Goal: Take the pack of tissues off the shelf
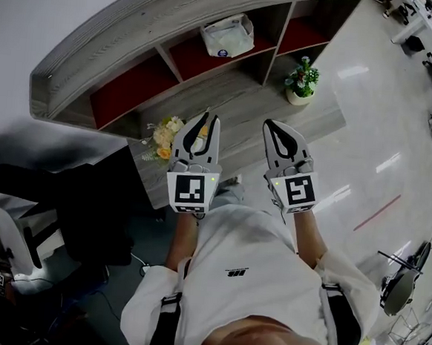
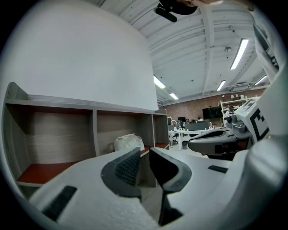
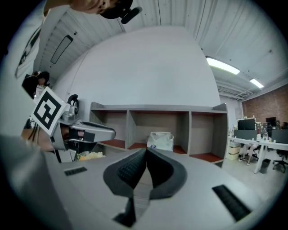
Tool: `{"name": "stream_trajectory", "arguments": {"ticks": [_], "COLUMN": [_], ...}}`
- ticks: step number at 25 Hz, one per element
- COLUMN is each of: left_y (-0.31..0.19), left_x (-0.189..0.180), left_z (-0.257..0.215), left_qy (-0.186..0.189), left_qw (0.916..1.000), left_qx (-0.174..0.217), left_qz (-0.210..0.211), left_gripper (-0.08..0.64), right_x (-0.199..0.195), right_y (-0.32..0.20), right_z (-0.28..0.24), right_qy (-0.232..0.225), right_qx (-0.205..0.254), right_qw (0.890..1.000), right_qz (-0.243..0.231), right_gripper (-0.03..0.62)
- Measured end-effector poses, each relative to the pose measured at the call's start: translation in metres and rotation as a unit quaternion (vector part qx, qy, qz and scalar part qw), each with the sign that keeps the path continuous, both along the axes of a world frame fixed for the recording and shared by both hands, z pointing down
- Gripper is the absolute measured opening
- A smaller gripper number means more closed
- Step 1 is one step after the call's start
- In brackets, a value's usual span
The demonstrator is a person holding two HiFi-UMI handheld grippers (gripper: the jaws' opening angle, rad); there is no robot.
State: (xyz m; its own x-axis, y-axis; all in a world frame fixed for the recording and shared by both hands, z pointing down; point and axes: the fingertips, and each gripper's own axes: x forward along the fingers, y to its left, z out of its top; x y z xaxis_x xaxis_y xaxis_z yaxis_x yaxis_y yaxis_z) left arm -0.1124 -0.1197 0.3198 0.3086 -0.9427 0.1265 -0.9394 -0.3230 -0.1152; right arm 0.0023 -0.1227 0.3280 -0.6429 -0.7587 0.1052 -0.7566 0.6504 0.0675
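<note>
Starting with the head view, the pack of tissues is seen in the middle compartment of the shelf, well beyond the left gripper and the right gripper. In the left gripper view, the jaws are slightly parted and empty; they should probably be opened wider before the pack is reached. In the right gripper view, the jaws are closed on nothing, and a level approach is advised.

shelf: three red-floored bays | middle bay: pack of tissues | lower board: flowers, potted plant
</note>
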Motion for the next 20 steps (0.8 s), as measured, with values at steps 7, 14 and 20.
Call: {"name": "stream_trajectory", "arguments": {"ticks": [7, 14, 20], "left_y": [-0.045, -0.082, -0.108], "left_x": [-0.009, -0.015, -0.021], "left_z": [0.007, 0.017, 0.034], "left_qy": [0.002, 0.008, 0.015], "left_qw": [1.0, 0.9999, 0.9995], "left_qx": [-0.007, -0.014, -0.028], "left_qz": [0.0, 0.002, -0.003], "left_gripper": [0.078, 0.078, 0.078], "right_x": [-0.012, -0.021, -0.027], "right_y": [-0.037, -0.066, -0.084], "right_z": [0.009, 0.018, 0.031], "right_qy": [0.004, 0.004, 0.013], "right_qx": [-0.011, -0.02, -0.03], "right_qw": [1.0, 1.0, 0.999], "right_qz": [0.002, 0.007, 0.011], "right_gripper": [0.026, 0.026, 0.026]}}
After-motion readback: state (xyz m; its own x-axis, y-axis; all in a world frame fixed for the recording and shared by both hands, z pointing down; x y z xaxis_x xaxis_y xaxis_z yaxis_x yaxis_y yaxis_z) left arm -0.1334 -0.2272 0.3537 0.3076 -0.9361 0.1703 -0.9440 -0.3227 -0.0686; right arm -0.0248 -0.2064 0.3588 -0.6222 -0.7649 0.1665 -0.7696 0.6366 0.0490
